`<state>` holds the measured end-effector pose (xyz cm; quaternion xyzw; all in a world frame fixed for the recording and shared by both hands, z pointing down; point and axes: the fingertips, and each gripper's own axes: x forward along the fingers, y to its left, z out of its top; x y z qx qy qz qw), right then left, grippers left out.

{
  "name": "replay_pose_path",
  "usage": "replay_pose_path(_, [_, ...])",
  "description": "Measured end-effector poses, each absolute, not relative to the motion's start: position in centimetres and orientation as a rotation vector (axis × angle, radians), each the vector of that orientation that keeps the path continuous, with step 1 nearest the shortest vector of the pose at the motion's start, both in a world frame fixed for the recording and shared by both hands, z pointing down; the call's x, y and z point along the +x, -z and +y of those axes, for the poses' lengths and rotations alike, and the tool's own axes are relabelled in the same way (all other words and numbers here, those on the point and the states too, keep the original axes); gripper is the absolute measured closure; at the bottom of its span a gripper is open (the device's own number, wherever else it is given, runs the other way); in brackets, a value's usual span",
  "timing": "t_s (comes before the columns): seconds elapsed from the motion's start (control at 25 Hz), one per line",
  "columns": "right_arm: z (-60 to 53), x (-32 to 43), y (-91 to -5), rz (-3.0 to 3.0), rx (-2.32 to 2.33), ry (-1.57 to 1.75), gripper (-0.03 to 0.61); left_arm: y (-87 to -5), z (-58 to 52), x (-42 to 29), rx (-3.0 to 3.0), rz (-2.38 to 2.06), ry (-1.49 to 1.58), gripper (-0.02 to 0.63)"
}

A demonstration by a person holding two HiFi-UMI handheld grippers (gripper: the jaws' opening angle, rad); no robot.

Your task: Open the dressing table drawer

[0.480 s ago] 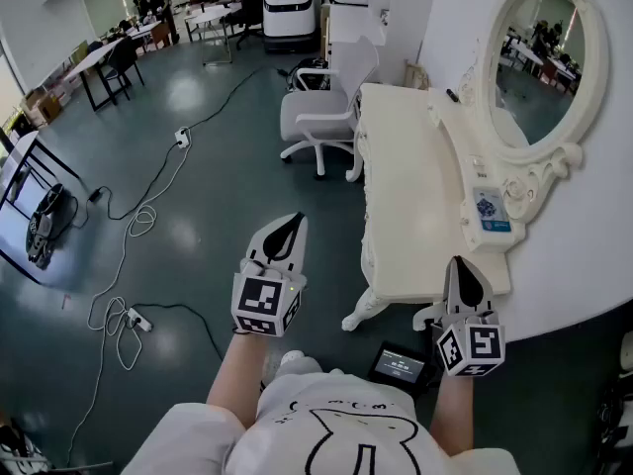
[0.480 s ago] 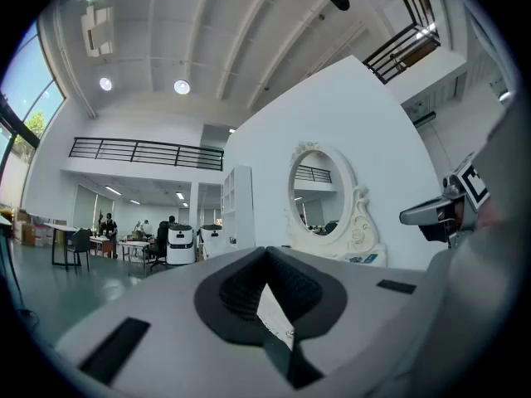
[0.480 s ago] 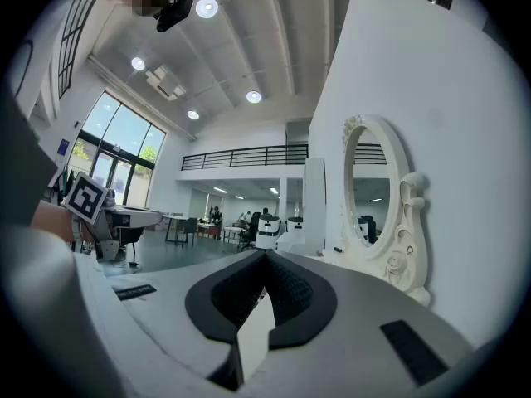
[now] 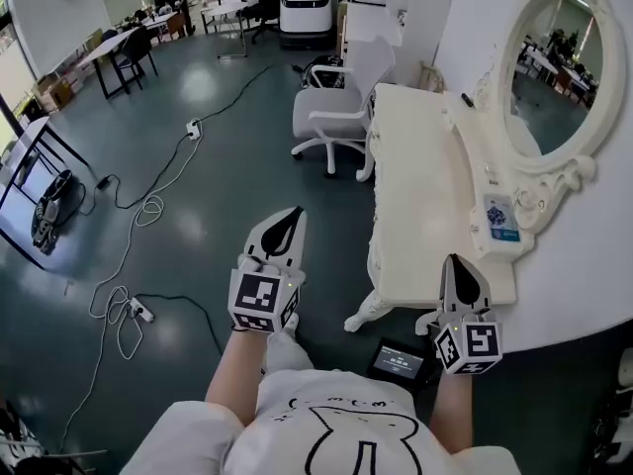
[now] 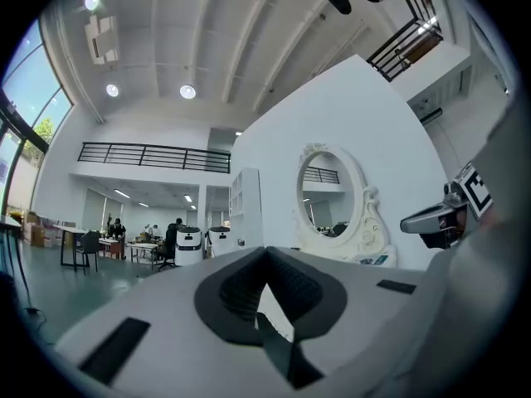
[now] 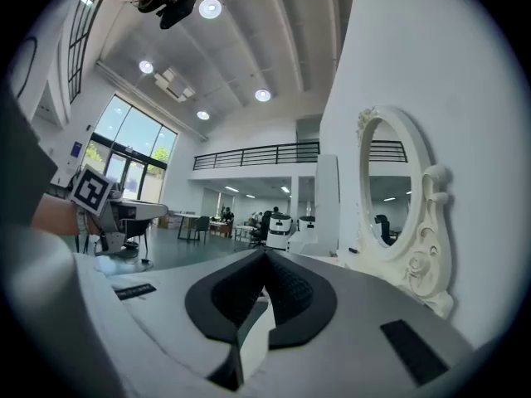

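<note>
The cream dressing table (image 4: 415, 176) with its oval mirror (image 4: 554, 77) stands against the white wall at the right of the head view. Its carved front side (image 4: 381, 240) faces left, and no drawer front stands out on it. My left gripper (image 4: 293, 214) is held level over the floor, left of the table and apart from it, jaws shut and empty. My right gripper (image 4: 456, 262) hovers by the table's near end, also shut and empty. In the left gripper view the tips (image 5: 265, 251) meet and the mirror (image 5: 328, 193) lies ahead. The right gripper view shows its tips (image 6: 266, 255) together, with the mirror (image 6: 386, 197) to the right.
A white office chair (image 4: 336, 107) stands at the table's far end. Cables (image 4: 129, 255) and a power strip (image 4: 140, 313) lie on the dark floor at left. A black device (image 4: 399, 361) lies on the floor by the near table leg. A small blue-and-white card (image 4: 501, 218) sits under the mirror.
The head view has shifted slightly, so the table and chair sit a little further right and lower. Both grippers stay shut at about the same spots.
</note>
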<state>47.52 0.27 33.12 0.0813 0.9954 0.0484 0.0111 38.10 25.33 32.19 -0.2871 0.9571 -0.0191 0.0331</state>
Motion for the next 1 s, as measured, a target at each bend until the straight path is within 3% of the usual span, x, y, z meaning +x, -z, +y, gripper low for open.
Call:
replay_pose_path(0.4, [3.6, 42.5, -33.8, 3.104, 0.260, -0.193, 0.566, -33.3, 29.0, 32.0, -0.886, 2.954, 0.027, 0.591])
replay_pose_path(1.0, [10.3, 28.4, -33.5, 3.109, 0.059, -0.119, 0.566, -32.6, 35.8, 15.5, -1.011, 2.901, 0.024, 0.591])
